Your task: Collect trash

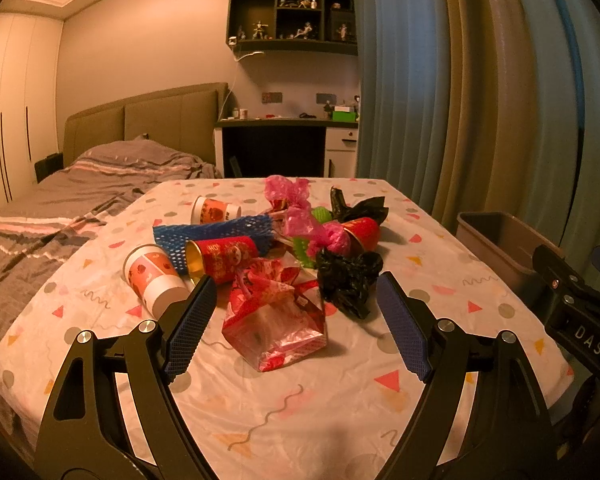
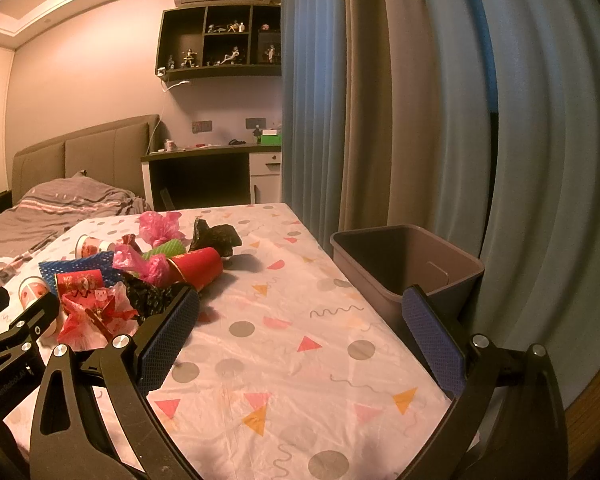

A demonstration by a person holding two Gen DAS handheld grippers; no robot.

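Dim warm light fills a bedroom where a counter draped in a confetti-print cloth stands beside a grey-blanketed bed and blue-and-beige curtains. Trash lies heaped across the far-middle of the counter: two white-and-red paper cups on their sides at the left, a blue foam net with a red cup lying against it, crumpled pink plastic, a second red cup toward the right, and two wads of black plastic, one near and one far. Nearest of all sits a crinkled red-and-clear gift bag.

Left gripper hangs just above the counter's near edge with its blue-padded jaws spread wide and nothing pinched; from its own camera the gift bag shows in the gap between the fingers, apart from both pads. Right gripper hovers over bare cloth on the counter's right side, jaws likewise spread and empty, its left pad near the black plastic. A grey bin stands off the counter's right edge against the curtains, its visible interior dark. A desk and a wall shelf of figurines sit at the far wall.
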